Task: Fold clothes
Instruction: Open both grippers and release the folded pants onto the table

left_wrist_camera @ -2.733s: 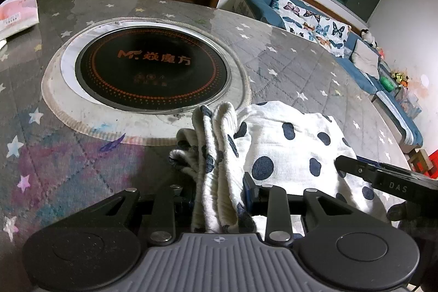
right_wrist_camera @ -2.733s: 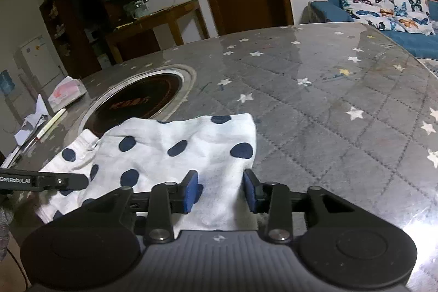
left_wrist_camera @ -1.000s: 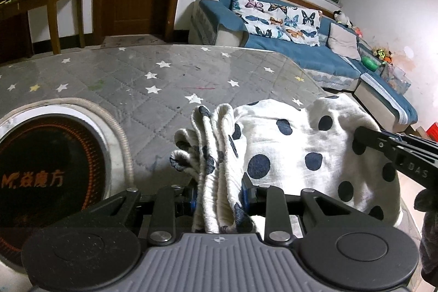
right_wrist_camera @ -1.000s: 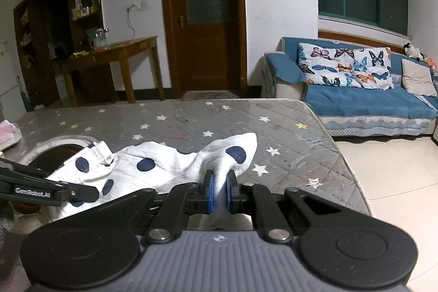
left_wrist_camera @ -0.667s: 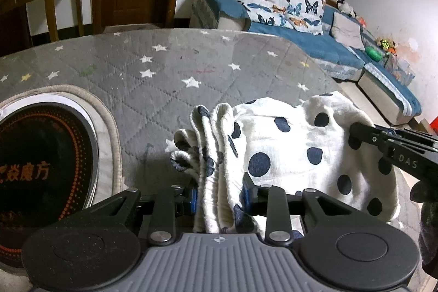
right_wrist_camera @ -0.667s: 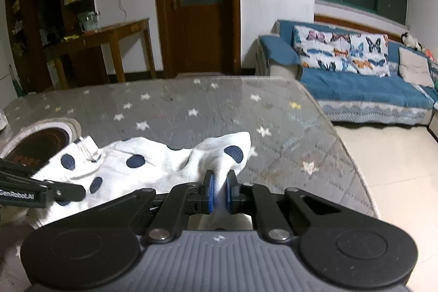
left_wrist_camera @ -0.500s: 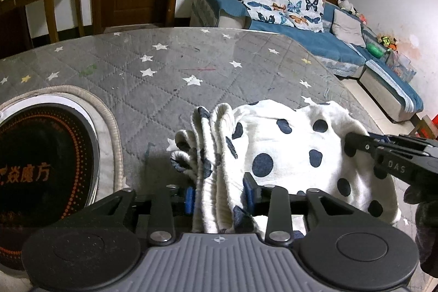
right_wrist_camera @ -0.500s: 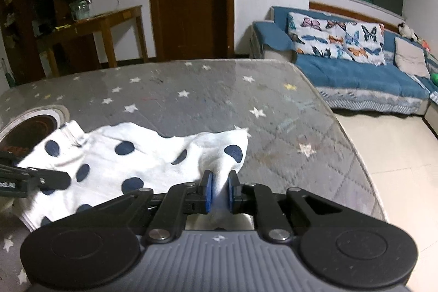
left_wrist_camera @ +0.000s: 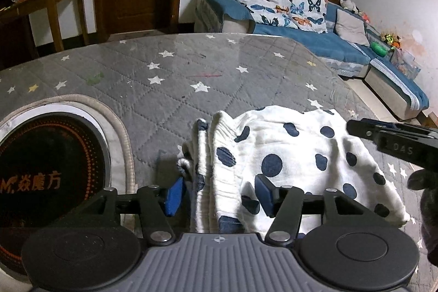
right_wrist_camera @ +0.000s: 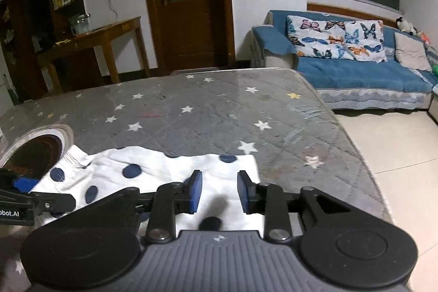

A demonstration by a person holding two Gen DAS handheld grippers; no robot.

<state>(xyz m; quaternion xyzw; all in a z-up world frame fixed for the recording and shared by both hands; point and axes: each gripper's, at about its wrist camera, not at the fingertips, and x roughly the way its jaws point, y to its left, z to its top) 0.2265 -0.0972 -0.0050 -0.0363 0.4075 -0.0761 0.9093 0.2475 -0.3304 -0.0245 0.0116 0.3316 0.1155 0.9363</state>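
Observation:
A white garment with dark blue dots (left_wrist_camera: 295, 144) lies folded on the grey star-patterned table (left_wrist_camera: 191, 73). Its gathered waistband end sits between the jaws of my left gripper (left_wrist_camera: 219, 194), which are opening; the blue pads (left_wrist_camera: 173, 194) stand clear of the cloth. In the right wrist view the garment (right_wrist_camera: 153, 171) lies flat, its far corner just beyond my right gripper (right_wrist_camera: 219, 192). That gripper's jaws are opening too, and they hover over the cloth without pressing it. The right gripper (left_wrist_camera: 394, 138) shows at the right of the left wrist view, and the left gripper (right_wrist_camera: 32, 201) at the right wrist view's left edge.
A round black hob (left_wrist_camera: 49, 171) with a pale rim is set into the table left of the garment. The table's edge (right_wrist_camera: 356, 149) drops to a tiled floor on the right. A blue sofa (left_wrist_camera: 301, 32) and a wooden side table (right_wrist_camera: 104, 37) stand beyond.
Both grippers have opened and let go of the cloth. The corner that the right gripper held up now lies flat on the table. The right gripper has sunk slightly.

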